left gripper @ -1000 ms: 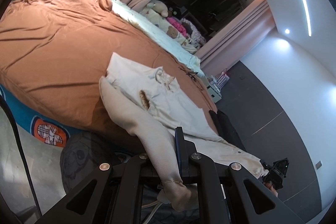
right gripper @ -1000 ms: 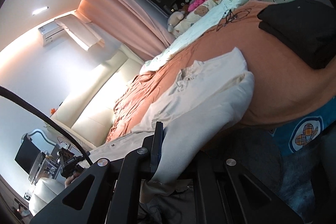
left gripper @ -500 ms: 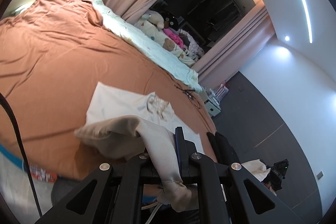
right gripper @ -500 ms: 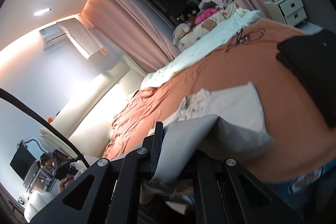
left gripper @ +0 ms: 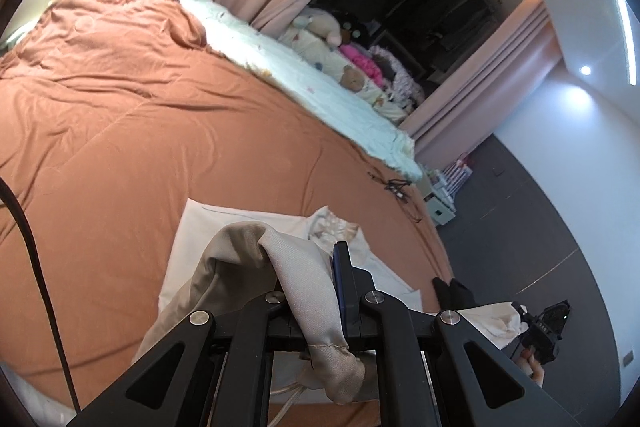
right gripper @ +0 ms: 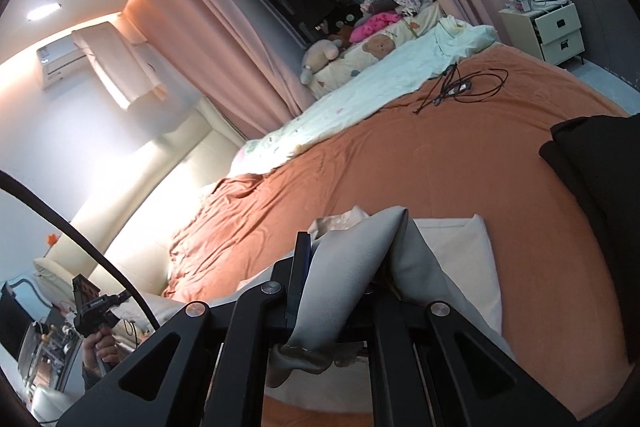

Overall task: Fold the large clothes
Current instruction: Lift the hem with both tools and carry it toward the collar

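A cream garment (left gripper: 200,239) lies on the orange bedspread (left gripper: 160,131), its collar (left gripper: 336,229) showing. My left gripper (left gripper: 316,291) is shut on a beige hem edge of the garment (left gripper: 304,291), carried over the garment's body. My right gripper (right gripper: 340,283) is shut on the other hem corner (right gripper: 344,267), folded over the cream body (right gripper: 460,239). The right gripper also shows in the left wrist view (left gripper: 548,323), and the left gripper shows in the right wrist view (right gripper: 90,303).
A folded black garment (right gripper: 596,179) lies on the bed's right side. A black cable (right gripper: 460,87) lies near the pale quilt (right gripper: 360,99). Stuffed toys (left gripper: 320,23) line the far side. A white nightstand (right gripper: 548,27) stands beyond the bed.
Both grippers have moved forward over the bed, carrying the garment's lower part off the bed edge and up over its upper body. The floor and rug have dropped out of view.
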`<state>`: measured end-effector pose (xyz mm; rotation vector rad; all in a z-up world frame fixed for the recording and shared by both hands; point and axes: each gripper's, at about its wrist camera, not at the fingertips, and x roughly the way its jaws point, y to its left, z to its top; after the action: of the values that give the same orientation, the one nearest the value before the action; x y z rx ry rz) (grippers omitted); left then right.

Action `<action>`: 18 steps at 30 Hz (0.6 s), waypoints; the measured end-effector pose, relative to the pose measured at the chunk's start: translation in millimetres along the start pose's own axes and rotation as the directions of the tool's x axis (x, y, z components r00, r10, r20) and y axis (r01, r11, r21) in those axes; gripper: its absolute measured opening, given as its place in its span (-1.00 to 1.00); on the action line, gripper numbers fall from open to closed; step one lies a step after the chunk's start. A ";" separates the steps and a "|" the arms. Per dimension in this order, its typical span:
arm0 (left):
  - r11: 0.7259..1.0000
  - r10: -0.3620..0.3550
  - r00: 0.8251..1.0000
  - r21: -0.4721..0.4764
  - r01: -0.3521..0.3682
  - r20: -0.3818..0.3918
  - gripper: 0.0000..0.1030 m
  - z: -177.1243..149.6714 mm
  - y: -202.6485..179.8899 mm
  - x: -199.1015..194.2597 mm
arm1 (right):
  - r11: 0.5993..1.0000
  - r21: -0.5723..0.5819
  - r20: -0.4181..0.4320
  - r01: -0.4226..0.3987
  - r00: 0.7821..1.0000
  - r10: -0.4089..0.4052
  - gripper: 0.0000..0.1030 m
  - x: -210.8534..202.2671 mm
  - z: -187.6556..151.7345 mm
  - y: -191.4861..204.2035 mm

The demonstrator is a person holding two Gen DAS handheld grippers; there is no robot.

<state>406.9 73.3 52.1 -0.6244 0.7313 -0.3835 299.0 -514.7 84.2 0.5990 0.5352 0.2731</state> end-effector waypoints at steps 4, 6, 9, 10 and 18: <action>0.999 0.022 0.999 -0.027 -0.022 -0.032 -0.82 11.1 14.2 33.2 | 0.999 0.033 -0.024 0.016 1.000 -0.015 -0.92 32.5 15.5 -2.3; 0.999 0.027 0.998 -0.043 -0.029 -0.051 -0.81 16.9 21.2 50.5 | 0.999 0.043 -0.039 0.027 0.999 -0.025 -0.92 48.1 19.9 -3.8; 0.997 0.044 0.996 -0.053 -0.049 -0.080 -0.81 23.2 29.5 74.9 | 0.997 0.067 -0.074 0.049 0.996 -0.044 -0.92 73.6 26.4 -8.1; 0.997 0.049 0.995 -0.059 -0.054 -0.089 -0.81 24.8 32.0 82.1 | 0.995 0.078 -0.083 0.056 0.995 -0.049 -0.92 78.0 31.4 -8.4; 0.986 0.108 0.975 -0.101 -0.129 -0.197 -0.80 32.0 63.9 154.9 | 0.974 0.187 -0.189 0.123 0.978 -0.088 -0.89 140.1 36.9 -34.0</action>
<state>543.5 52.3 -48.0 -0.6531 0.9746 -0.2950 438.6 -503.8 34.0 0.7408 0.7729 0.1742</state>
